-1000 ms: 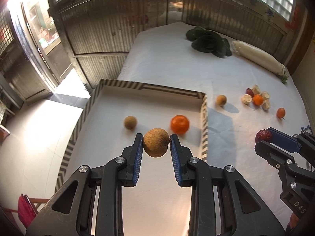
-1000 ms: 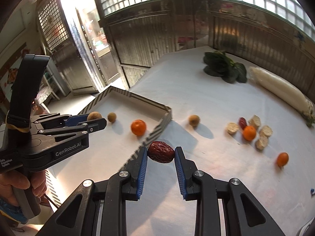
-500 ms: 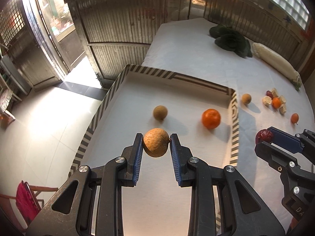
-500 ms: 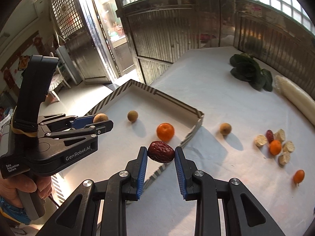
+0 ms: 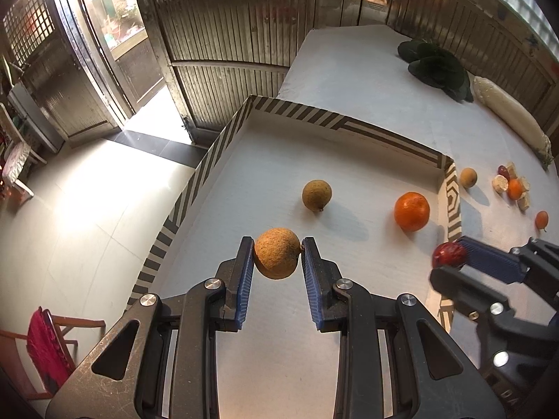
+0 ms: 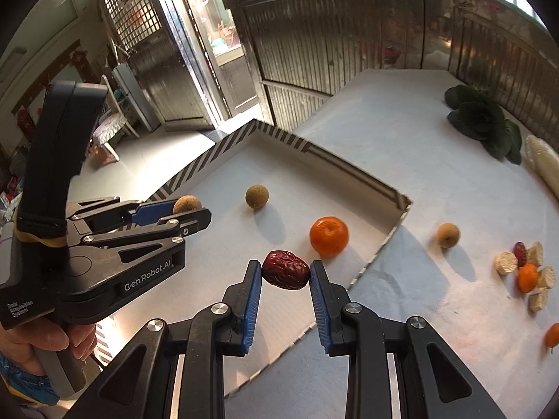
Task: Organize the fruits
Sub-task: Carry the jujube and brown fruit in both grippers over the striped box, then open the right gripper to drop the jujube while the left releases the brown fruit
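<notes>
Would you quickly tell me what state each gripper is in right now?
Left gripper: closed on the rough tan round fruit, above the tray.
Right gripper: closed on the red date.

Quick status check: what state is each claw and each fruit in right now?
Left claw: shut on a brown fruit, above the tray.
Right claw: shut on a red date.
Orange: resting in tray.
Small brown fruit: resting in tray.
Tan fruit: on the cloth, outside tray.
</notes>
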`<state>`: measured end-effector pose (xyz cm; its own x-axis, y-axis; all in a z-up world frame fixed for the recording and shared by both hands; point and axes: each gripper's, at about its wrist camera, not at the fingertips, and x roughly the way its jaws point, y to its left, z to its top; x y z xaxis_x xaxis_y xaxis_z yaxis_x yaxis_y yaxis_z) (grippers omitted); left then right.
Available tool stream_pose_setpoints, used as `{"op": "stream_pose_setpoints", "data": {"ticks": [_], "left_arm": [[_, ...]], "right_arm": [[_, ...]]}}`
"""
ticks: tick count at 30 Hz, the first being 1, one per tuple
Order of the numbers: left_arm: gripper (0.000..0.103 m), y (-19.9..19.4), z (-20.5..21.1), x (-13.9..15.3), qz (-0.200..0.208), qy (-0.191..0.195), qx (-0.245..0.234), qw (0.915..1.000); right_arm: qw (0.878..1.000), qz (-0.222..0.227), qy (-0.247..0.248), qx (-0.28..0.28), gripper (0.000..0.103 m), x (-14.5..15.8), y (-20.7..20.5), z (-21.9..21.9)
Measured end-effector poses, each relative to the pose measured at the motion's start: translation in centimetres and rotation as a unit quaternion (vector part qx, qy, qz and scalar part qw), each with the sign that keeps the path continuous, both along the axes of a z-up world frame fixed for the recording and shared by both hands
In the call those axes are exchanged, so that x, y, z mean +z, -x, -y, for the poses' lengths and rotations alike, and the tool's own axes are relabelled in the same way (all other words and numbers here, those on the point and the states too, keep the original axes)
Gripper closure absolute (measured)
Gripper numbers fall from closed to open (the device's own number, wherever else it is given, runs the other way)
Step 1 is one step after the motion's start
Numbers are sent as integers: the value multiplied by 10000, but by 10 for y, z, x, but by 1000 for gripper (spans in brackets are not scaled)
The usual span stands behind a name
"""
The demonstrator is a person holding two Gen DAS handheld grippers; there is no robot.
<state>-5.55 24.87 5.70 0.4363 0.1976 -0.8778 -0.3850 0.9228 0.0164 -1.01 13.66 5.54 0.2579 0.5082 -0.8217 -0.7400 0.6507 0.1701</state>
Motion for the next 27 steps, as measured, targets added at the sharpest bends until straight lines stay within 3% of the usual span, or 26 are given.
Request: {"op": "stream_pose_setpoints", "data": {"ticks": [18, 27], "left_arm": [[76, -11, -5, -17, -154, -9, 108, 9998], [76, -12, -8, -22, -208, 154, 163, 9995]], "right_arm": [[9985, -181, 457, 258, 76, -36, -7, -29], [9980, -159, 495, 347, 74, -39, -8, -36]]}}
